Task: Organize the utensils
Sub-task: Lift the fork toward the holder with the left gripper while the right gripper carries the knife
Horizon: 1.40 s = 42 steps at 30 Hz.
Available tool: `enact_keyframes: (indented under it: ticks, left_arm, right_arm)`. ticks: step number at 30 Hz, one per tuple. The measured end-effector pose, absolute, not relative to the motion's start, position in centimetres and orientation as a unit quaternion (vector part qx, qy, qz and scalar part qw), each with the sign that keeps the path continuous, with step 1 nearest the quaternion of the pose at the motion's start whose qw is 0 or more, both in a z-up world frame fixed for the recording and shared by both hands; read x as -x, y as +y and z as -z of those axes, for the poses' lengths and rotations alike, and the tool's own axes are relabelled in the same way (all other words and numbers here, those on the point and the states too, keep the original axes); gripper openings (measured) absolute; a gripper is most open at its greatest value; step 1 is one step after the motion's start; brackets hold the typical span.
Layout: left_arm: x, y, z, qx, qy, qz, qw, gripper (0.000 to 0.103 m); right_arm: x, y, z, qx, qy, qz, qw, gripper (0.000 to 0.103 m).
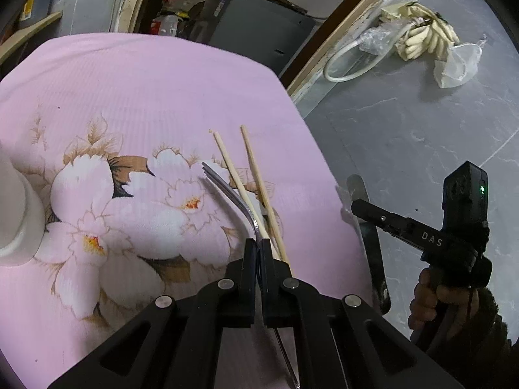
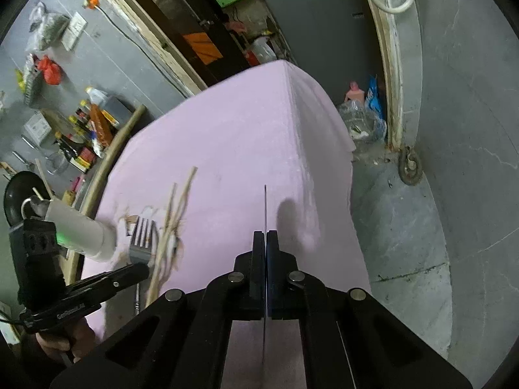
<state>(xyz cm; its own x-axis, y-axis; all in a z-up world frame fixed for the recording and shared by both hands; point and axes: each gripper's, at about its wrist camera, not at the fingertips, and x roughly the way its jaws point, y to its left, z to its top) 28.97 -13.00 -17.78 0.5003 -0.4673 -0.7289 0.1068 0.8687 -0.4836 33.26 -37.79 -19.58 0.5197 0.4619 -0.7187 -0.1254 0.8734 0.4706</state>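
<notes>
Left gripper (image 1: 258, 246) closed on the handle of a metal fork (image 1: 227, 191), whose tines point toward 11 o'clock above a surface covered by a pink floral cloth (image 1: 146, 97). Two wooden chopsticks (image 1: 256, 175) lie beside the fork at its 2 o'clock side, running under the same gripper; whether they are also clamped cannot be told. A white cylindrical container (image 1: 19, 214) stands at the 9 o'clock edge of the left wrist view. Right gripper (image 2: 266, 243) closed on a thin flat utensil (image 2: 265, 207), seen edge-on in the right wrist view, pointing toward 12 o'clock over the cloth, its kind unclear. Grey floor (image 1: 421, 129) lies beyond the surface.
</notes>
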Motion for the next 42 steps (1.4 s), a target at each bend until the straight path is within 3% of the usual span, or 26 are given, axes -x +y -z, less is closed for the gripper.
enact_keyframes:
  ticks: [6,19,28,35,42]
  left_arm:
    - [-26.7,-12.7,15.3,0.172,0.421,0.161,0.876,0.003]
    - [-22.1,-8.0,5.3,0.128,0.273,0.140,0.943,0.003]
    - [-20.6,-1.2,-1.0,0.133,0.191,0.128,0.964,0.003]
    - [-20.9,7.5,-2.7,0.146,0.139,0.067,0.977,0.003]
    - [-22.7,13.7,-0.4,0.157,0.114,0.009,0.981,0.003]
  right_arm:
    - [-30.2,-36.8,17.3,-0.187,0.393,-0.179,0.883,0.001]
    - [-25.2,-28.9,4.7,-0.134,0.186,-0.208,0.951,0.001]
    - [-24.9,-21.6,-2.2,-0.162,0.098,-0.262,0.946,0.001]
    - [-27.1,-14.8,-3.1,-0.215,0.044,-0.294,0.930,0.001]
    - [-29.1,-9.5,0.2,-0.237,0.036,-0.260,0.935,0.001]
